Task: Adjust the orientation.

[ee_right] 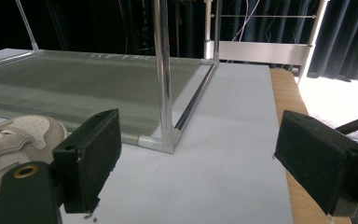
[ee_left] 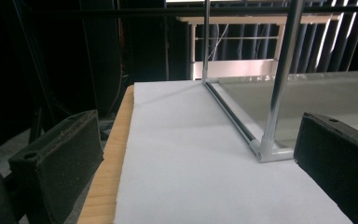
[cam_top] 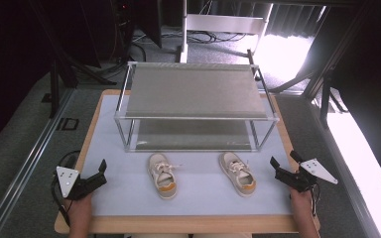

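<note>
A: 2 small shoes sit on the near half of the white mat, toes toward the person: the left shoe and the right shoe, well apart, both just in front of the shelf rack.

B: And the grippers?

A: The left gripper rests at the near left edge of the mat, jaws spread, nothing between them. The right gripper sits at the near right, jaws wide too, also empty, with the right shoe near it.

B: Best way in?

A: I'd say each gripper takes its own shoe, closing across the heel collar or the sides, not the loose laces, then lifts level so the toe clears the rack's front rail.

B: The count?

A: 2 shoes, 2 grippers, 1 rack with 2 tiers, 1 mat.
</note>
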### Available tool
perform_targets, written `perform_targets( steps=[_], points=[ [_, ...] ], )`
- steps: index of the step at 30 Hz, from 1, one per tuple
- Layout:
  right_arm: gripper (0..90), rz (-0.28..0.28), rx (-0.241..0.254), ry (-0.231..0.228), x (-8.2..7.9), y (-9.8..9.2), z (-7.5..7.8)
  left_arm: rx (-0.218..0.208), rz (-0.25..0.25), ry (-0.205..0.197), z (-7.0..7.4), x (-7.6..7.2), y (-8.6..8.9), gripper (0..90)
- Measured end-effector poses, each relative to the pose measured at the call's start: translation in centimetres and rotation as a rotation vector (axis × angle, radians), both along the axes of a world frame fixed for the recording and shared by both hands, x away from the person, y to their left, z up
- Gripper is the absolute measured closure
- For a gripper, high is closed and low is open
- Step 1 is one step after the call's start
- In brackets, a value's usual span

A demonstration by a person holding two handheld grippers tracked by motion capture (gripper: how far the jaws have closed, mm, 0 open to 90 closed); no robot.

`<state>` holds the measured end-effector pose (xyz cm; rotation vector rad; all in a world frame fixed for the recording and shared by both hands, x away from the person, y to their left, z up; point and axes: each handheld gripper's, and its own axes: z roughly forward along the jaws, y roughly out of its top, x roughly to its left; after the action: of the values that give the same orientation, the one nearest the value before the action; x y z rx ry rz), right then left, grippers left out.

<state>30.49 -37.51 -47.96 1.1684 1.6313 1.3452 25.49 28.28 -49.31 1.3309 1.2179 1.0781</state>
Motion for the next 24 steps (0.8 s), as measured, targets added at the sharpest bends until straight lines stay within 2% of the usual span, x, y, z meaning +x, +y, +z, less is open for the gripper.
perform_targets(
  steps=[4,7,8,9,15,16,21,23,24],
  points=[
    [14.0,-0.001,0.006,-0.003,0.0,-0.1,0.0,-0.036,-0.033,0.006,0.0,-0.1,0.4,0.9],
    [14.0,-0.002,0.012,-0.002,0.0,-0.1,0.0,-0.046,-0.081,0.043,0.1,0.0,0.5,0.9],
    [14.0,-0.002,0.012,-0.002,0.0,-0.1,0.0,-0.046,-0.081,0.043,0.1,0.0,0.5,0.9],
    [14.0,-0.003,0.011,-0.002,0.0,-0.1,0.0,-0.062,-0.124,0.065,0.2,0.0,0.6,0.9],
    [14.0,-0.006,0.010,-0.004,0.0,-0.1,0.0,-0.133,-0.256,0.133,0.5,0.4,1.5,0.9],
    [14.0,-0.006,0.012,-0.003,0.0,-0.1,0.0,-0.142,-0.291,0.148,0.6,0.5,1.6,0.9],
    [14.0,-0.004,0.009,-0.005,0.0,-0.1,0.0,-0.082,-0.387,0.231,0.7,0.7,1.4,0.9],
    [14.0,-0.002,0.008,-0.004,0.0,-0.1,0.0,-0.072,-0.440,0.273,0.9,0.8,1.4,0.9],
    [14.0,-0.002,0.008,-0.003,0.0,-0.1,0.0,-0.070,-0.474,0.306,1.0,0.9,1.4,0.9]
  ],
)
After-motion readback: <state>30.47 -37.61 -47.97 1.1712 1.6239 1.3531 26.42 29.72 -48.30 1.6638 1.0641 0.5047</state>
